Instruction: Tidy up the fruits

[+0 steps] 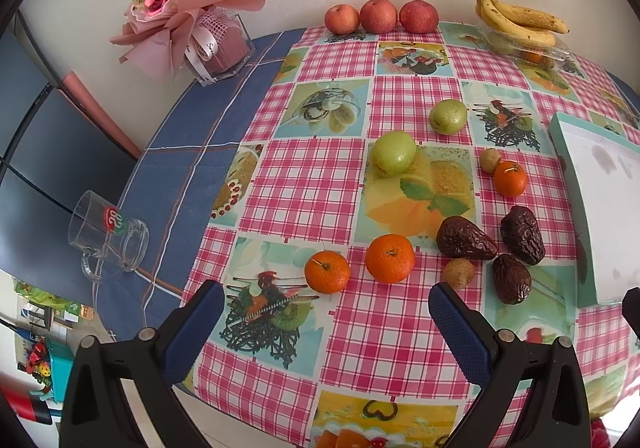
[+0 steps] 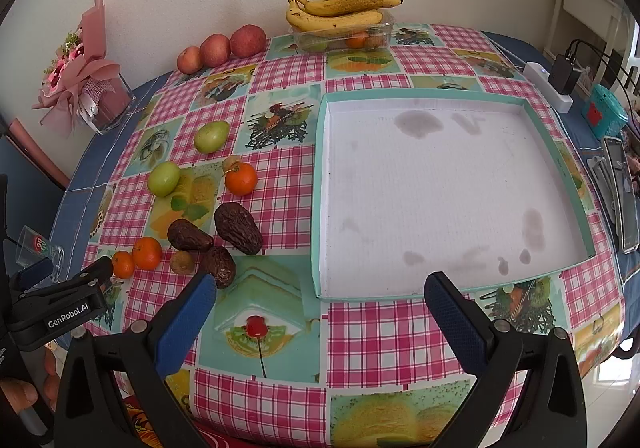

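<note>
Your left gripper (image 1: 326,312) and right gripper (image 2: 320,300) both stand wide apart and carry nothing, poised low over the near edge of the table (image 2: 360,348). The left one faces the loose fruit: two mandarins (image 1: 390,258) directly ahead, three wrinkled dark fruits (image 1: 464,238) to their right, two green fruits (image 1: 394,153) farther back. The right one faces the shallow teal-rimmed tray (image 2: 318,188), which holds no fruit, so it is probably the destination. Apples (image 2: 216,48) and bananas (image 2: 340,12) sit against the wall, seemingly already set aside.
</note>
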Demonstrator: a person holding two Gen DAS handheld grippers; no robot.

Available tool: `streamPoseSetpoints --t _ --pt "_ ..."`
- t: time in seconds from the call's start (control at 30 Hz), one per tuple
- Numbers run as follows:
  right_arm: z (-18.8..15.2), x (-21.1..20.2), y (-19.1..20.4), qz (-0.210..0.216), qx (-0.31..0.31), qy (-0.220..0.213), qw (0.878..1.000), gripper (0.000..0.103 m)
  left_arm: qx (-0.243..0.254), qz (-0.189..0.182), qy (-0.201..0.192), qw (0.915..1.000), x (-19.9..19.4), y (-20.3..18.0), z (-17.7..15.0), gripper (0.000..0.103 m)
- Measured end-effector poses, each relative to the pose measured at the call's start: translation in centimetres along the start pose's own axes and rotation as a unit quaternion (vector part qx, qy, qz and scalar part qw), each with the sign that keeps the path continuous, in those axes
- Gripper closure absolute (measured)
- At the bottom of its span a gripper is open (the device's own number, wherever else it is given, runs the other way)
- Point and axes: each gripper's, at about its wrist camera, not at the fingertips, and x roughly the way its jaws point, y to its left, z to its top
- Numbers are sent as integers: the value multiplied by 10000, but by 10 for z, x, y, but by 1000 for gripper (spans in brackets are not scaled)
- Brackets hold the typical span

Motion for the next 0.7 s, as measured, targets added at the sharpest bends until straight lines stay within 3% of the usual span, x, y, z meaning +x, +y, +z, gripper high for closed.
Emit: streamPoseSetpoints --t 0.33,0.47,0.6,0.7 --pt "0 2 1 -47 -25 36 10000 0 -144 -337 39 9993 3 6 1 0" --pt "1 0 1 15 -16 7 10000 0 -178 -424 -199 9987 -1 14 7 0" --pt "11 -9 9 58 -141 -261 9995 0 -272 -522 -423 9974 -4 32 17 0" --pt "23 -16 22 223 -318 -530 9978 0 -362 -862 -482 9944 -4 49 27 0"
